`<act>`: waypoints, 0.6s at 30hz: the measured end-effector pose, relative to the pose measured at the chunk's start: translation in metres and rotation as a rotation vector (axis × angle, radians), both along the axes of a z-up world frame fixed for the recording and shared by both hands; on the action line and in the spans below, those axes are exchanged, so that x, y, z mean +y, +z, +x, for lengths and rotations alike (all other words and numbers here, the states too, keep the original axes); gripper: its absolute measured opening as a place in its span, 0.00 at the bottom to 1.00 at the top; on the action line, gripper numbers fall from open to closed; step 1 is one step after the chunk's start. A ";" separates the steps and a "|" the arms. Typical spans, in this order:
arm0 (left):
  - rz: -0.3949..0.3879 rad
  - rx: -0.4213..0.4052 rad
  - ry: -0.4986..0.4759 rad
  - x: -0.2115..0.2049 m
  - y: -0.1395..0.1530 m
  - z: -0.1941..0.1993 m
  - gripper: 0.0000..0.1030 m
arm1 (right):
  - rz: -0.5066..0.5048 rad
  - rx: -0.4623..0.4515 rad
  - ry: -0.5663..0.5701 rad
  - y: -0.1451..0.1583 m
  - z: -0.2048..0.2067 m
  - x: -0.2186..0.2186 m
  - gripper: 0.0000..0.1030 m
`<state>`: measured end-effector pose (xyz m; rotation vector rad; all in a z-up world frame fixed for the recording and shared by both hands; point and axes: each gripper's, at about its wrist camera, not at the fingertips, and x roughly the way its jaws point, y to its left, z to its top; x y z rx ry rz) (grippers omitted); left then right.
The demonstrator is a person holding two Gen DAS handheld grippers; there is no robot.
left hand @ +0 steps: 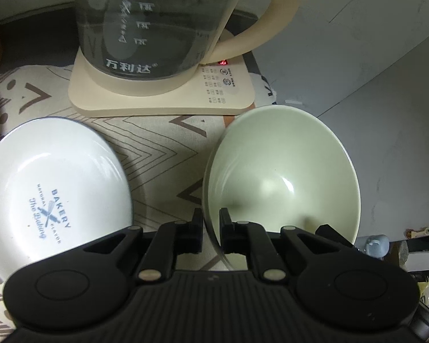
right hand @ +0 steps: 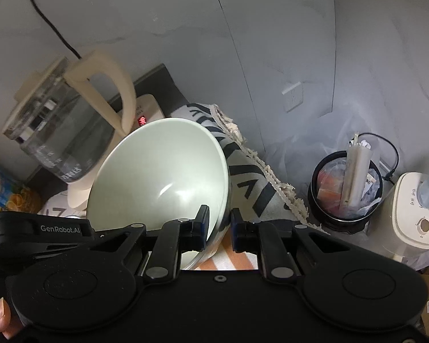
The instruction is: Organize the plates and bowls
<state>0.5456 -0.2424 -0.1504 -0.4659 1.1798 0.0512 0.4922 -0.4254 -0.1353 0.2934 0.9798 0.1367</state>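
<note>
A pale green bowl (left hand: 283, 177) stands tilted at the right edge of the patterned tablecloth (left hand: 163, 148). My left gripper (left hand: 211, 223) is shut on its near left rim, one finger inside the bowl and one outside. In the right wrist view the same green bowl (right hand: 163, 171) fills the middle, and my right gripper (right hand: 219, 223) is shut on its right rim. A white plate (left hand: 51, 188) with blue "BAKERY" print lies flat on the cloth, to the left of the left gripper and apart from it.
A glass kettle (left hand: 151, 28) on a cream base (left hand: 163, 100) stands close behind the bowl and plate. Right of the table, on the floor, are a black bin (right hand: 346, 188) full of rubbish and a cream appliance (right hand: 414, 217). Grey wall behind.
</note>
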 end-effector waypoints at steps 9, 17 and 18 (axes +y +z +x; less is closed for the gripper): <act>-0.008 -0.071 0.005 0.013 0.035 -0.032 0.09 | 0.023 -0.048 0.002 0.022 -0.030 0.011 0.15; -0.024 -0.109 0.013 0.031 0.054 -0.059 0.10 | 0.046 -0.085 0.003 0.037 -0.053 0.024 0.15; -0.024 -0.113 0.013 0.033 0.056 -0.063 0.10 | 0.046 -0.089 0.006 0.039 -0.056 0.026 0.15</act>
